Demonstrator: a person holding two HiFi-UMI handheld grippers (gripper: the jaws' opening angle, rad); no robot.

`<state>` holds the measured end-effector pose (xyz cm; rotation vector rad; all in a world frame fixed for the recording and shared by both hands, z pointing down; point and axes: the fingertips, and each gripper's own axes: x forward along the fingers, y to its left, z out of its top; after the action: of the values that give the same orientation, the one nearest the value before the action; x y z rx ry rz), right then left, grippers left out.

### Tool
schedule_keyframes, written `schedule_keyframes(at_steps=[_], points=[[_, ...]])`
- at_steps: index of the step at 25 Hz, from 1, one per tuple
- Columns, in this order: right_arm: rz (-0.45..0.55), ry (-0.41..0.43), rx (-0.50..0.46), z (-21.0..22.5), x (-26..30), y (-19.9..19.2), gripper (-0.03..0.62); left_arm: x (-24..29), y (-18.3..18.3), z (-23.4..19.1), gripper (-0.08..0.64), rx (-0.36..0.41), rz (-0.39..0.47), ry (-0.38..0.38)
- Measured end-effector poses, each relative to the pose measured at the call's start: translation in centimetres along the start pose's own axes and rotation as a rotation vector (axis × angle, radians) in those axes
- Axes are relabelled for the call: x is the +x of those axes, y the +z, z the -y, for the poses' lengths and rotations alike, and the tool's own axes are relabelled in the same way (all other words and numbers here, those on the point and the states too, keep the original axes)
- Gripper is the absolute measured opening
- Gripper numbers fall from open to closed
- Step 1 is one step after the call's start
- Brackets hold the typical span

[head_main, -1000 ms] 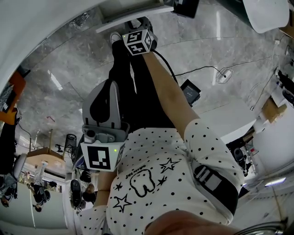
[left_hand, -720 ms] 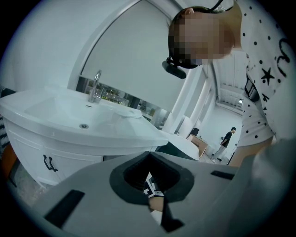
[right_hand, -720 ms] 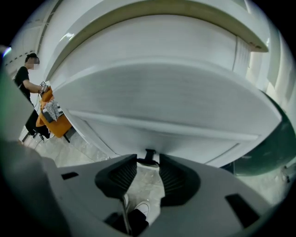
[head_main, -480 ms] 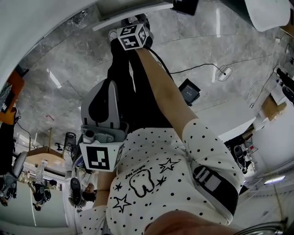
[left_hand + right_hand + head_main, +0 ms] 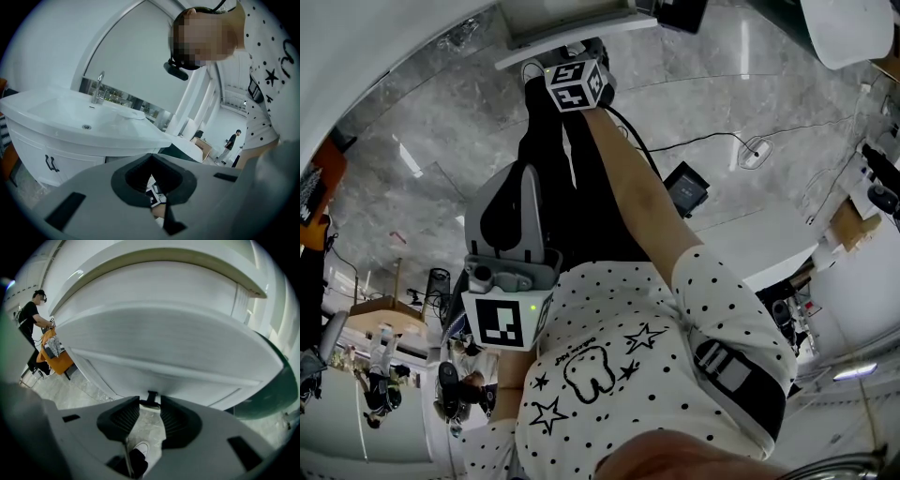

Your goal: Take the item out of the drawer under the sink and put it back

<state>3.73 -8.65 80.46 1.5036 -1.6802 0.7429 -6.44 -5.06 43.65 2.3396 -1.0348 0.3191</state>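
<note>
**A:** Where does the right gripper [image 5: 149, 402] stand?

**B:** At the drawer front [image 5: 154, 343] under the sink [image 5: 84, 117]. Its fingers [image 5: 123, 418] are apart and have just been closing a little. The dark handle [image 5: 152, 396] sits between their tips. Whether the pads press on it cannot be settled, but there seems to be slack on either side.

**A:** And the item?

**B:** It is not in sight in any view. The drawer looks shut, so the item is presumably inside.

**A:** So what could go wrong?

**B:** The fingers reach the handle only with their very tips. If the person pulls before they have closed fully, the handle will likely slip out and the drawer won't open. The gripper also points down at the handle on a slant. A pull along its own line would drag downward rather than straight out, and the fingers could ride off the handle.

**A:** Anything below?

**B:** The person's shoe [image 5: 140, 448] shows through the gap between the fingers, right under the drawer front. A drawer that comes out fast could strike the leg.

**A:** The left gripper [image 5: 151, 154]?

**B:** Its fingers are together with nothing in them. It is close to the person's body, well apart from the cabinet. It can steady nothing from there, and it would have to open before taking the item.
</note>
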Motion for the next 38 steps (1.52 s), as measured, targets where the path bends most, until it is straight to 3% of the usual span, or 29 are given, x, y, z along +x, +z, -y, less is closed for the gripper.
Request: schedule_keyframes(at_steps=[16,22,26,30,38], points=[[-0.017,0.029,-0.012,0.3,-0.3,-1.4,0.153,0.8,0.0,1.1,-0.005,0.002,0.007,0.0],[-0.053,0.045,-0.065,0.4,-1.4,-1.8,0.153,0.9,0.6,1.6,-0.005,-0.002,0.02,-0.005],[-0.038,0.026,-0.062,1.1,-3.2,-1.8,0.126,1.0,1.1,1.7,-0.005,-0.003,0.036,-0.018],[0.018,-0.003,-0.065,2.3,-5.6,-0.4,0.016,0.8,1.2,1.6,-0.005,0.005,0.037,-0.023],[0.122,0.067,-0.06,2.8,-11.2,3.4,0.012,-0.1,3.3,1.0,-0.005,0.02,0.073,-0.008]])
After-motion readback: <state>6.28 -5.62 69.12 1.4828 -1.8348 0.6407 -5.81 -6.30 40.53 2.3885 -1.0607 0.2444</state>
